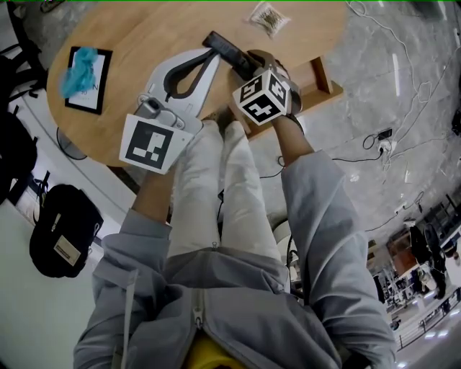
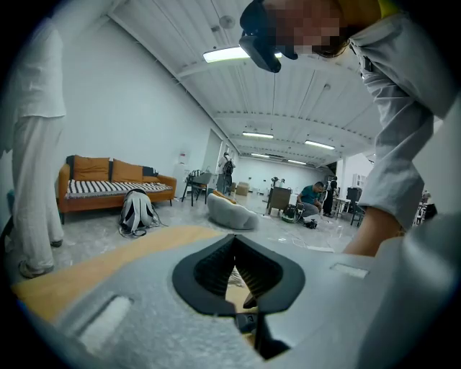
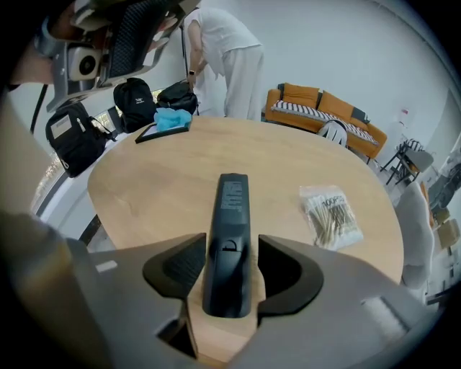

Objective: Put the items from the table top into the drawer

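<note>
A black remote (image 1: 229, 52) lies on the round wooden table (image 1: 144, 36). In the right gripper view the remote (image 3: 229, 238) runs lengthwise between the jaws of my right gripper (image 3: 230, 252). A thin gap shows on each side of it, so the pads are not pressing on it. In the head view my right gripper (image 1: 252, 66) points steeply down at the table's near edge. My left gripper (image 1: 214, 55) hovers beside it with its tips together and nothing in them; the gripper's own view (image 2: 232, 241) shows the same. A bag of cotton swabs (image 3: 330, 215) and a blue cloth (image 3: 171, 119) lie farther off.
The blue cloth (image 1: 81, 70) rests on a black-framed pad at the table's left. The swab bag (image 1: 269, 17) is at the far edge. A wooden box-like part (image 1: 320, 86) sticks out under the table at the right. A black backpack (image 1: 61, 230) and cables (image 1: 382, 137) lie on the floor.
</note>
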Demonstrator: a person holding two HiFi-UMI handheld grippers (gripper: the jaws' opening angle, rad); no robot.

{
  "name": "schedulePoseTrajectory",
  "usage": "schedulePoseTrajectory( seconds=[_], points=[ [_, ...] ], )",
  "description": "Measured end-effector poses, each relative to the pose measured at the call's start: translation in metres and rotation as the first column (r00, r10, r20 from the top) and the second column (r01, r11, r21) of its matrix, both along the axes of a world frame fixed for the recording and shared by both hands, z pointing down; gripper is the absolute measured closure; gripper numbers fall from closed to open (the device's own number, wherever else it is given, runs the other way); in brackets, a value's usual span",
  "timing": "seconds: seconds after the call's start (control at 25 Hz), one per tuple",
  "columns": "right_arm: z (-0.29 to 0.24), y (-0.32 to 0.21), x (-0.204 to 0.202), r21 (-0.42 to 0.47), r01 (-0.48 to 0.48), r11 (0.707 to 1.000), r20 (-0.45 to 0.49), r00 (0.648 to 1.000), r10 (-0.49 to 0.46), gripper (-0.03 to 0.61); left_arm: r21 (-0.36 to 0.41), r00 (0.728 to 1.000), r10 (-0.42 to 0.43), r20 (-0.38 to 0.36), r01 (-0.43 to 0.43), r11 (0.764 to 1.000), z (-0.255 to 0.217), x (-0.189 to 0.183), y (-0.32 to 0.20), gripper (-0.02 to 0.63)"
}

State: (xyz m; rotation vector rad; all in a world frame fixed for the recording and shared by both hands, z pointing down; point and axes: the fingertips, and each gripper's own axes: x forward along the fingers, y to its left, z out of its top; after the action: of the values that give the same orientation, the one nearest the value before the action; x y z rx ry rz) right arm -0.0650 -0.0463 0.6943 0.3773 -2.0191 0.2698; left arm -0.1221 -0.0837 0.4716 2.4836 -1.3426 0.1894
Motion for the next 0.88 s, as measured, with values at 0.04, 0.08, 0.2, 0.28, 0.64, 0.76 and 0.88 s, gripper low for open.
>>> schedulePoseTrajectory(
  seconds=[0.04, 0.08, 0.2, 0.28, 0.64, 0.76, 0.88],
  points=[
    [0.002, 0.000, 0.000, -0.004, 0.006, 1.000, -0.004, 1.000, -0.006, 0.356, -0.001, 1.000, 0.000, 0.001, 0.000, 1.000, 0.001, 0.000, -0.001, 0.611],
    [0.004, 0.000, 0.000, -0.009, 0.012, 1.000, -0.007, 1.000, -0.012, 0.356, -0.001, 1.000, 0.001, 0.001, -0.001, 1.000, 0.002, 0.001, -0.001, 0.611],
    [0.009, 0.000, 0.003, -0.031, 0.025, 0.999, -0.019, 0.999, -0.026, 0.359, -0.006, 1.000, 0.002, -0.005, -0.002, 1.000, 0.004, 0.005, -0.003, 0.611],
    [0.012, 0.000, 0.004, -0.055, 0.025, 0.998, -0.022, 0.999, -0.027, 0.360, -0.014, 1.000, 0.004, -0.008, -0.004, 1.000, 0.006, 0.006, -0.003, 0.610],
    [0.008, 0.001, 0.004, -0.088, -0.023, 0.996, -0.012, 1.000, 0.022, 0.393, -0.029, 1.000, 0.004, -0.016, -0.005, 1.000, 0.009, 0.010, 0.003, 0.610],
    [0.002, 0.000, 0.008, -0.076, -0.081, 0.994, 0.014, 0.997, 0.082, 0.393, -0.032, 1.000, 0.006, -0.016, -0.006, 0.999, 0.009, 0.010, 0.006, 0.611],
    [-0.008, 0.002, 0.014, -0.046, -0.111, 0.993, 0.033, 0.993, 0.112, 0.393, -0.029, 1.000, 0.008, -0.015, -0.008, 1.000, 0.009, 0.012, 0.008, 0.610]
  ],
)
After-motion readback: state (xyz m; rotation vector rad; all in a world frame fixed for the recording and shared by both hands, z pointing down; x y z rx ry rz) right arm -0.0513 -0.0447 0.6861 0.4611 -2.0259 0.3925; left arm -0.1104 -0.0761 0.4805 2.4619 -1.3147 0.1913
